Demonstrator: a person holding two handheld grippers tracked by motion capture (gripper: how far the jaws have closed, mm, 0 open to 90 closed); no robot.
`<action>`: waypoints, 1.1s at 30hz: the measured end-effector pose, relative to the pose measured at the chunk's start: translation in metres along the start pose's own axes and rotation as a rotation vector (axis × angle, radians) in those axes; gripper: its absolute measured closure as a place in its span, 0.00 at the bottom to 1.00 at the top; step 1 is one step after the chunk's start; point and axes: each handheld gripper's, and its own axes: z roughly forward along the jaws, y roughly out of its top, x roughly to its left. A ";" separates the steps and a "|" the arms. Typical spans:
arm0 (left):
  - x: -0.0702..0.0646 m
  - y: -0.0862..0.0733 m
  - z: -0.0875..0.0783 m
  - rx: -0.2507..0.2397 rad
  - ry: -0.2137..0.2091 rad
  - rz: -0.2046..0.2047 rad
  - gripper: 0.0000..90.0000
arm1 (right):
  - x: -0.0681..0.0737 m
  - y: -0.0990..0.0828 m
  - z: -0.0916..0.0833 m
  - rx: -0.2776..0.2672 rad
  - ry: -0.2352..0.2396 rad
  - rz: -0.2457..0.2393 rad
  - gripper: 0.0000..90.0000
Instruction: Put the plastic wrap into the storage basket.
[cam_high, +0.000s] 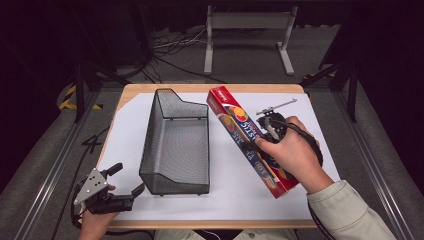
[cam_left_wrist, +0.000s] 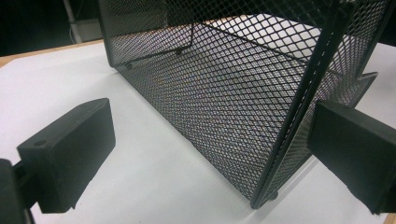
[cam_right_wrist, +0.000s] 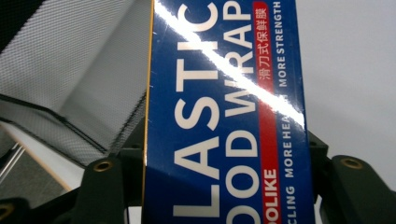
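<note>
A long red and blue plastic wrap box (cam_high: 239, 131) lies slanted over the white table cover, right of a black mesh basket (cam_high: 175, 145). My right gripper (cam_high: 267, 131) is shut on the box near its middle, with a hand wrapped around the gripper. In the right gripper view the box (cam_right_wrist: 224, 107) runs up between the jaws of the right gripper (cam_right_wrist: 224, 186), which press on its two sides. My left gripper (cam_high: 130, 178) stands open by the basket's near left corner. In the left gripper view the basket (cam_left_wrist: 224, 88) rises just ahead of the wide-apart left gripper (cam_left_wrist: 210, 154).
The white cover (cam_high: 125, 145) lies over a wooden table whose edge (cam_high: 210, 224) runs along the near side. Beyond the table a grey metal stand (cam_high: 247, 22) and cables rest on the floor. Dark frame rails run along both sides.
</note>
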 end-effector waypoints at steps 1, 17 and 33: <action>0.000 0.000 0.000 0.004 -0.001 0.000 0.02 | 0.005 0.002 0.002 0.004 0.007 -0.006 0.45; 0.001 0.001 0.002 0.003 -0.009 0.001 0.02 | 0.049 0.022 0.026 0.020 0.069 -0.065 0.45; 0.001 -0.001 -0.002 0.001 0.000 0.001 0.02 | 0.070 0.038 0.050 0.037 0.086 -0.009 0.45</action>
